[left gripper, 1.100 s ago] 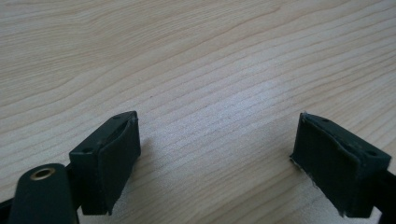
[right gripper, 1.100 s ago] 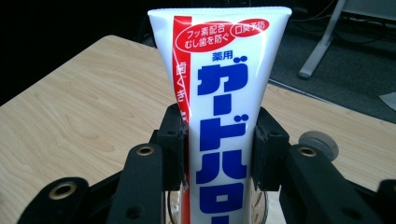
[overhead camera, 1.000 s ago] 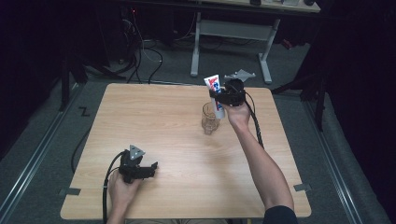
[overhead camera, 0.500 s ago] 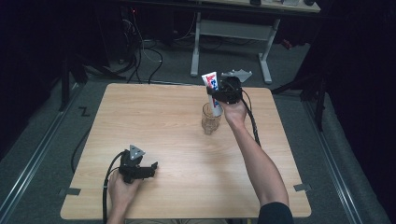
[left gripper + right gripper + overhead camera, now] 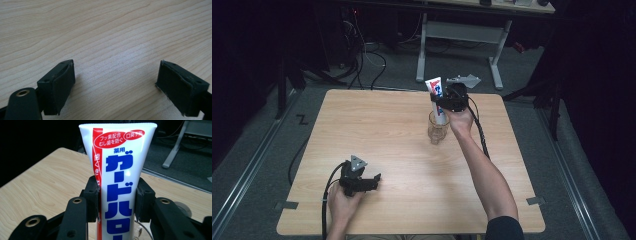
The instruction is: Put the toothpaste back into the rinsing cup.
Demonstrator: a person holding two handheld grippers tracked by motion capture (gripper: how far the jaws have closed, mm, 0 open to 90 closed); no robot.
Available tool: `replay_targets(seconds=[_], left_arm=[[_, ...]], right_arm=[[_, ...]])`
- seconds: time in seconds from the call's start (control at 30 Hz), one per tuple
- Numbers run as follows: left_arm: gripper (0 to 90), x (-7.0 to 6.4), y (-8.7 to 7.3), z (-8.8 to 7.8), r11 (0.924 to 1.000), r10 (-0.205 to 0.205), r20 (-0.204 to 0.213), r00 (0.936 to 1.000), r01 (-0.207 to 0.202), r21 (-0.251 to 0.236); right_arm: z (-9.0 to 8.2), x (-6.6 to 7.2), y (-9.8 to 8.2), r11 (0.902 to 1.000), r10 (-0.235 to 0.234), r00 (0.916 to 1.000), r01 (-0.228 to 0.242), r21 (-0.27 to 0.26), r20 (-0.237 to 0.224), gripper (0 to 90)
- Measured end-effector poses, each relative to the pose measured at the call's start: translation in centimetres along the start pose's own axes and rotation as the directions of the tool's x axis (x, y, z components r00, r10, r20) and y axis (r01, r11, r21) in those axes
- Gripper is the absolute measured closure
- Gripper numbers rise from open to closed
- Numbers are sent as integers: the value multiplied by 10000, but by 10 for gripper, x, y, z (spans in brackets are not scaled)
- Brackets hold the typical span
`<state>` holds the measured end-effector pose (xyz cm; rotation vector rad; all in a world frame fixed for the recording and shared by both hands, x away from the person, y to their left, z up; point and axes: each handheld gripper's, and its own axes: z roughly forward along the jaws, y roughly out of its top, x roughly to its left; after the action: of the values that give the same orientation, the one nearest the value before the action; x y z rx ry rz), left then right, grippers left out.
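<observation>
A white toothpaste tube with red and blue print stands upright, its lower end inside a clear glass on the far middle of the wooden table. My right gripper is shut on the tube above the glass. In the right gripper view the tube is pinched between both pads, and the glass rim shows just below. My left gripper rests near the table's front left edge. In the left gripper view its jaws stand wide apart over bare wood.
Behind the table stands a desk frame with cables on the floor. Dark floor surrounds the table, with a rail along the left.
The right gripper with the tube has shifted slightly left and toward the glass. The left gripper has kept still.
</observation>
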<state>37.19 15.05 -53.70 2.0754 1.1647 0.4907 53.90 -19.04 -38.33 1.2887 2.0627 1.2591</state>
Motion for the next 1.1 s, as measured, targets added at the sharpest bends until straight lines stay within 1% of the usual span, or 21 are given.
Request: replay_targets(seconds=[0.03,0.17,0.3,0.4,0.53,0.6,0.9,1.1], left_arm=[[152,0,0,0,10000,-5,0,10000,5,-1],[152,0,0,0,10000,-7,1,10000,7,5],[152,0,0,0,10000,-7,1,10000,7,5],[152,0,0,0,10000,1,0,10000,-1,-3],[152,0,0,0,10000,-15,0,10000,15,-15],[152,0,0,0,10000,-1,2,10000,1,0],[152,0,0,0,10000,-46,9,10000,46,-11],[152,0,0,0,10000,-63,13,10000,63,-11]], right_arm=[[1,0,0,9999,119,9999,-120,-47,-15,619],[4,0,-2,10000,12,9999,-13,96,154,618],[5,-2,-3,9999,27,9998,-29,125,181,616],[6,-2,-3,9999,-105,9998,103,121,181,615],[6,-3,-3,9999,-53,9998,51,102,176,614],[7,-3,-4,9998,-117,9996,113,157,252,613],[10,-7,-9,9998,95,9993,-101,175,350,610],[10,-9,-11,9997,52,9991,-62,218,431,608]])
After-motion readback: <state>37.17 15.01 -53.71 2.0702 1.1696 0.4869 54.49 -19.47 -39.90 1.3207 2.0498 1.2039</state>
